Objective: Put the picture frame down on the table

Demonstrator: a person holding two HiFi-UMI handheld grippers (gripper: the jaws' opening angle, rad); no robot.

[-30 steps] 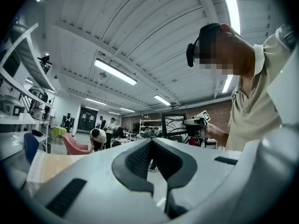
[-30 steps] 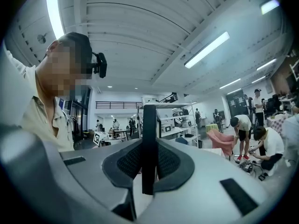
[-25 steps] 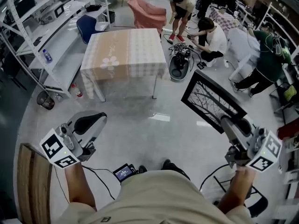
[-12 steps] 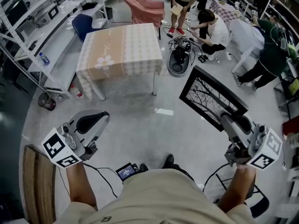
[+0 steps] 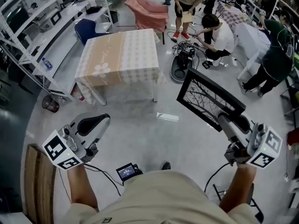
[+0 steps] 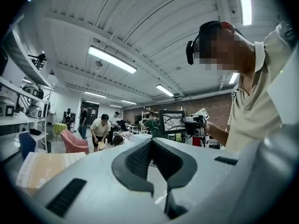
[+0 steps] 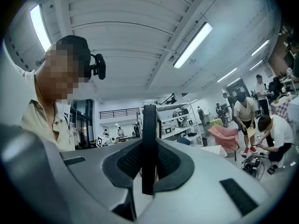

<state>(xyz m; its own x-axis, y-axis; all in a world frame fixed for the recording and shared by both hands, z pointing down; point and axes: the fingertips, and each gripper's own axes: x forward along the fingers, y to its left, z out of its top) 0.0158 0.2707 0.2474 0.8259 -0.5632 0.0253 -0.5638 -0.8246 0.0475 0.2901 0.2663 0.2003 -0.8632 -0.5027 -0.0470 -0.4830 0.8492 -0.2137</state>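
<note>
The picture frame point(image 5: 208, 101) is black with a bare-branch print, held tilted in the air over the floor. My right gripper point(image 5: 228, 123) is shut on its lower edge. In the right gripper view the frame's edge point(image 7: 149, 125) is a dark upright bar clamped between the pads. My left gripper point(image 5: 96, 122) hangs at the lower left, shut and holding nothing, its jaws meeting at the tips point(image 6: 152, 141). The left gripper view also catches the frame point(image 6: 172, 122) from the front. The table point(image 5: 119, 55), under a checked cloth, stands ahead across the floor.
Two people point(image 5: 215, 29) crouch by cables and a round device point(image 5: 180, 66) right of the table. Another person point(image 5: 275, 45) bends at the far right. Shelving point(image 5: 42, 31) lines the left, with a blue chair point(image 5: 88, 27) and a bin point(image 5: 50, 104). A pink-draped chair point(image 5: 149, 10) stands behind the table.
The frame stays clamped in my right gripper and has drifted slightly up and left. The carrier's feet have moved out of sight. My left gripper has barely moved.
</note>
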